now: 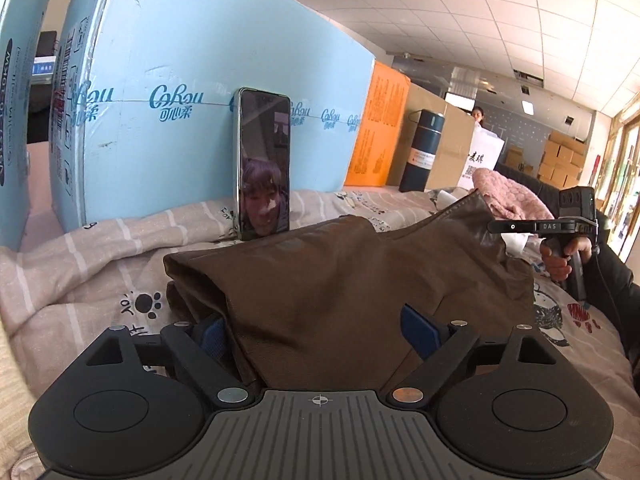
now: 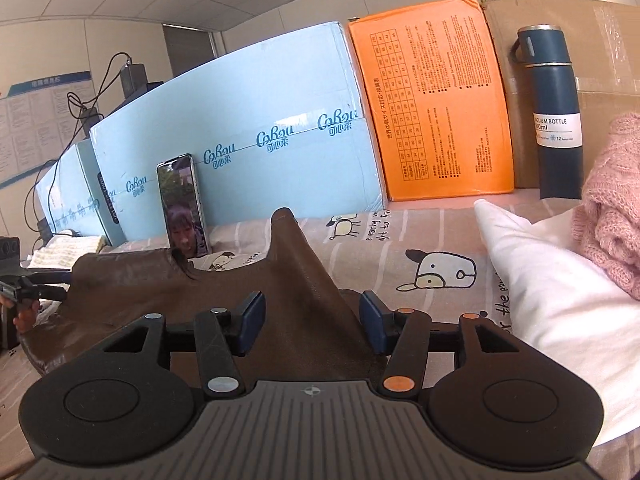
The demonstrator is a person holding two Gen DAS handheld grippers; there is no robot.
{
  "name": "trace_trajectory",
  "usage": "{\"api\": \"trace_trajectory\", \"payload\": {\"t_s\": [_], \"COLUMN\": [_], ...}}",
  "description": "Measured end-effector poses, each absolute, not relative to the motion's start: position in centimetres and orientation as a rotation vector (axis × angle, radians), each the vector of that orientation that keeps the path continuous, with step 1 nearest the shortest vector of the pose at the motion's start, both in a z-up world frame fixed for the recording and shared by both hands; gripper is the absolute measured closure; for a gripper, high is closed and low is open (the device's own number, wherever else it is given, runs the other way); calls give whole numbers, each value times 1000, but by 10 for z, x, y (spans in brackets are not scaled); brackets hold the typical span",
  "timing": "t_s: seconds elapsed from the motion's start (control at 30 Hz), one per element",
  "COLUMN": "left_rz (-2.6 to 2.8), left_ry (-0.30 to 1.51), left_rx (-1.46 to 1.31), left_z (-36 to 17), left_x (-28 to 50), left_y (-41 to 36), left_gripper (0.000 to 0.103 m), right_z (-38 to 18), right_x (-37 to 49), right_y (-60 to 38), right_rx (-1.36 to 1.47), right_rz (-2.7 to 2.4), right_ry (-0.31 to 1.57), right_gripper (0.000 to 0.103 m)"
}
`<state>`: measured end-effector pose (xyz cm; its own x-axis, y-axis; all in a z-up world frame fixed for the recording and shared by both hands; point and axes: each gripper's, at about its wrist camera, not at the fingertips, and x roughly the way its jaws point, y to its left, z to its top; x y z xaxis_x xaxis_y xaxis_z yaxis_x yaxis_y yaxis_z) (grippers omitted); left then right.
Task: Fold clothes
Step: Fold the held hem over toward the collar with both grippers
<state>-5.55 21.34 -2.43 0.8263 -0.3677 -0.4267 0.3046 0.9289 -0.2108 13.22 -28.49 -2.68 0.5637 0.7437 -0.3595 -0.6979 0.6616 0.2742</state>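
Observation:
A brown leather-like garment [image 1: 340, 280] lies crumpled on the patterned bedsheet [image 1: 80, 280]. My left gripper [image 1: 316, 334] is open, its blue pads [image 1: 420, 332] wide apart with the garment's near edge lying between them. In the right wrist view the garment [image 2: 304, 280] rises to a peak and runs down between the fingers of my right gripper [image 2: 314, 320], which is also open. From the left wrist view, the right gripper [image 1: 496, 227] sits at the garment's raised right corner, held by a hand [image 1: 560, 260]. The left gripper [image 2: 52, 286] shows at the garment's far left edge.
A phone [image 2: 182, 208] leans upright against a light blue box [image 2: 240, 140] behind the garment. An orange box [image 2: 432, 100], a cardboard box and a dark blue vacuum bottle [image 2: 556, 120] line the back. A white garment [image 2: 552, 300] and a pink knit [image 2: 612, 200] lie to the right.

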Motion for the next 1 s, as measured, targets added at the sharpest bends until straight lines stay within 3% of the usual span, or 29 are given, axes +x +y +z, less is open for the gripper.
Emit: {"api": "trace_trajectory", "payload": {"t_s": [0.17, 0.2, 0.23, 0.27, 0.3, 0.37, 0.47, 0.53, 0.6, 0.63, 0.7, 0.77, 0.93, 1.0], "left_rz": [-292, -285, -284, -284, -281, -273, -216, -175, -139, -119, -79, -45, 65, 91], "left_ry": [476, 475, 477, 478, 476, 465, 492, 513, 514, 516, 520, 526, 534, 531], "left_rx": [-182, -168, -138, -107, -76, -13, 23, 42, 70, 78, 71, 20, -78, -112], "left_z": [-25, -25, -24, -24, -24, -23, -24, -26, -27, -27, -27, -25, -15, -11], "left_x": [-52, -52, -52, -52, -52, -54, -49, -46, -46, -46, -46, -48, -58, -65], "left_y": [213, 210, 206, 201, 197, 188, 183, 181, 178, 177, 178, 182, 182, 179], "left_gripper": [16, 20, 47, 76, 85, 89, 87, 82, 76, 70, 52, 35, 18, 16], "right_z": [-32, -32, -33, -34, -34, -35, -37, -40, -43, -45, -46, -45, -41, -38], "right_x": [134, 133, 132, 132, 131, 130, 129, 130, 132, 133, 134, 132, 128, 125], "right_y": [-280, -280, -281, -281, -281, -281, -282, -281, -281, -282, -282, -283, -288, -292], "right_rx": [142, 151, 160, 169, 178, 195, 222, 225, 231, 233, 235, 235, 254, 260], "right_rz": [747, 729, 711, 693, 675, 639, 585, 553, 535, 526, 510, 495, 462, 449], "right_ry": [534, 542, 551, 559, 567, 583, 606, 616, 627, 633, 632, 621, 578, 549], "right_gripper": [55, 57, 60, 70, 81, 88, 90, 84, 63, 63, 50, 43, 31, 27]}}
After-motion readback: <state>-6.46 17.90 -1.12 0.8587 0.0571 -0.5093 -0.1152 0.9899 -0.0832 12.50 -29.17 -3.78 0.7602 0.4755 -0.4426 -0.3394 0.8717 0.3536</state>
